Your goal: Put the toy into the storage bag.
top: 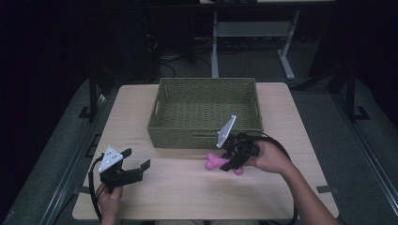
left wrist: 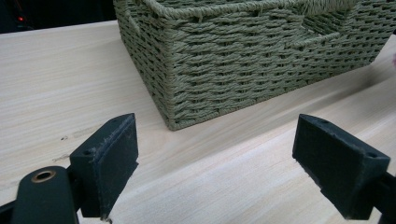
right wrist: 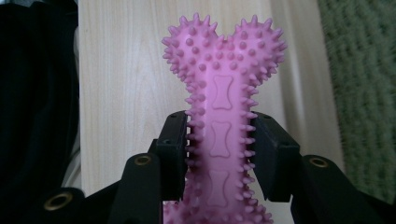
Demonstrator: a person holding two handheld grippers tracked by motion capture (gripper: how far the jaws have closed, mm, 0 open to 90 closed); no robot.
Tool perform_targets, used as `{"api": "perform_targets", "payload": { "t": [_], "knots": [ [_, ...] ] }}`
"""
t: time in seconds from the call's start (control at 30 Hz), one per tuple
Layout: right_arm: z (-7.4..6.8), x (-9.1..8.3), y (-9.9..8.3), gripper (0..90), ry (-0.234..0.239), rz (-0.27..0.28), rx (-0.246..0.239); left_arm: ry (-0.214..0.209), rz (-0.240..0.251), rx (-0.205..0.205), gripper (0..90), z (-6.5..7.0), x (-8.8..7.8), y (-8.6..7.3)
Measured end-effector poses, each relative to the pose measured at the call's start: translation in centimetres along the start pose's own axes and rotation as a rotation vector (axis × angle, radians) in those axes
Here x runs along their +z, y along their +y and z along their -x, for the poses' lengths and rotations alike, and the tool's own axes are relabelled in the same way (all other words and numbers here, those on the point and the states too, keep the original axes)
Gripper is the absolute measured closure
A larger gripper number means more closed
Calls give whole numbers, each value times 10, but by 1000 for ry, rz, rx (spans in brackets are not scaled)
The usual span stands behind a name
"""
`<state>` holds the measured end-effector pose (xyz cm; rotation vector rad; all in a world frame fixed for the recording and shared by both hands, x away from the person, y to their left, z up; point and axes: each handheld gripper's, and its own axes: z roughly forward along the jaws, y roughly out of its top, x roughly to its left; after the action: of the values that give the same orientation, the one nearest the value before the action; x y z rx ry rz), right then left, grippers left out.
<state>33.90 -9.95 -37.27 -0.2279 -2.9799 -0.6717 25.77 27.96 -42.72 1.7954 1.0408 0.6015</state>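
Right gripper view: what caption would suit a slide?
Right gripper clamps a pink spiky rubber bone toy by its shaft above the pale wooden table.

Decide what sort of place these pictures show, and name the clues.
Probably a lab or workshop set up for recording: a pale wooden table in a dark room, grey metal desk legs behind, and cables on the floor.

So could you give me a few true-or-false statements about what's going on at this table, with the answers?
1. The right gripper grips a pink spiky bone toy. True.
2. The left gripper holds a second toy. False: its jaws stand open with nothing between them.
3. The woven basket is green. True.
4. The bone toy lies inside the basket. False: it is in front of the basket, over the table.
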Motion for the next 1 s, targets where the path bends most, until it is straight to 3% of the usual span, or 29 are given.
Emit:
{"api": "perform_targets", "payload": {
  "t": [0.87,1.0],
  "knots": [
    [42,-58,32,581,22,55,12,3,-1,1,138,0,1,0],
    [49,-64,35,581,38,86,14,5,-2,-3,138,-1,1,0]
  ]
}}
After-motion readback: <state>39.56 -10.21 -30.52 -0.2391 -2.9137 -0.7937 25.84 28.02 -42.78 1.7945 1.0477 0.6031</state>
